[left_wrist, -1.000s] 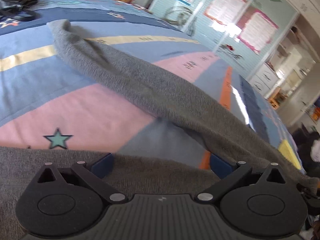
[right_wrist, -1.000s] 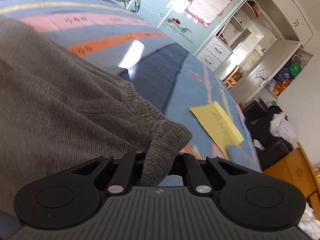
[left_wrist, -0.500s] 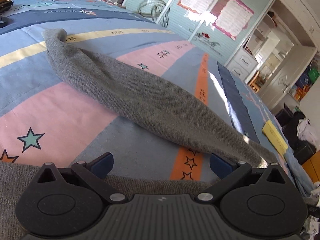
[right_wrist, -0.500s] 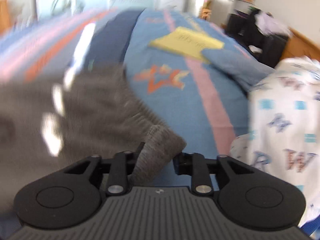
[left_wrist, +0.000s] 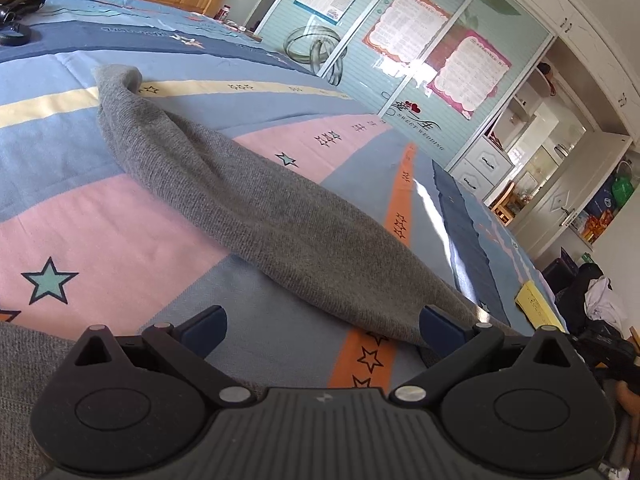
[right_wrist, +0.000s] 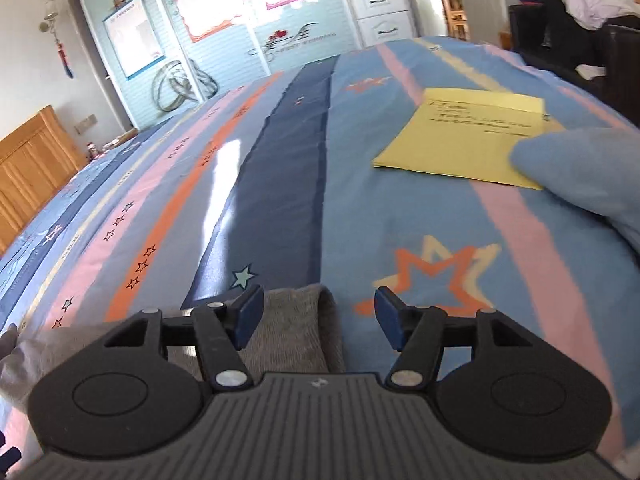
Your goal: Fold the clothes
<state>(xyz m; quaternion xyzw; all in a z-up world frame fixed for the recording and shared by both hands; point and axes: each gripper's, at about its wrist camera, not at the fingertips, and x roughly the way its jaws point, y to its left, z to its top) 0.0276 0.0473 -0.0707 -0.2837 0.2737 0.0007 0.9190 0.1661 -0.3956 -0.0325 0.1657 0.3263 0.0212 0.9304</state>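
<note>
A grey knit sweater lies on the striped bedspread [left_wrist: 120, 232]. In the left wrist view one long sleeve [left_wrist: 280, 216] runs from the far left down to the right finger, and more grey fabric [left_wrist: 20, 368] fills the lower left corner. My left gripper [left_wrist: 322, 328] hovers over the bed, open wide, with only bedspread between its blue pads. In the right wrist view the sleeve's ribbed cuff [right_wrist: 296, 328] lies on the bed between the fingers, close to the left pad. My right gripper [right_wrist: 320, 316] is opening, and its right pad stands well apart from the cuff.
A yellow sheet of paper [right_wrist: 464, 140] lies on the bed ahead right, partly under a light blue cloth [right_wrist: 580, 176]. A wooden headboard [right_wrist: 32, 160] stands far left. Dark bags [left_wrist: 16, 12] sit at the bed's far corner. Cabinets [right_wrist: 380, 12] and a dark sofa with clothes [right_wrist: 580, 8] line the room.
My right gripper was shut on the cuff, then rolled, swung across the bed and spread its jaws, letting the cuff drop. The sleeve now lies lower and flatter. The left gripper stayed open.
</note>
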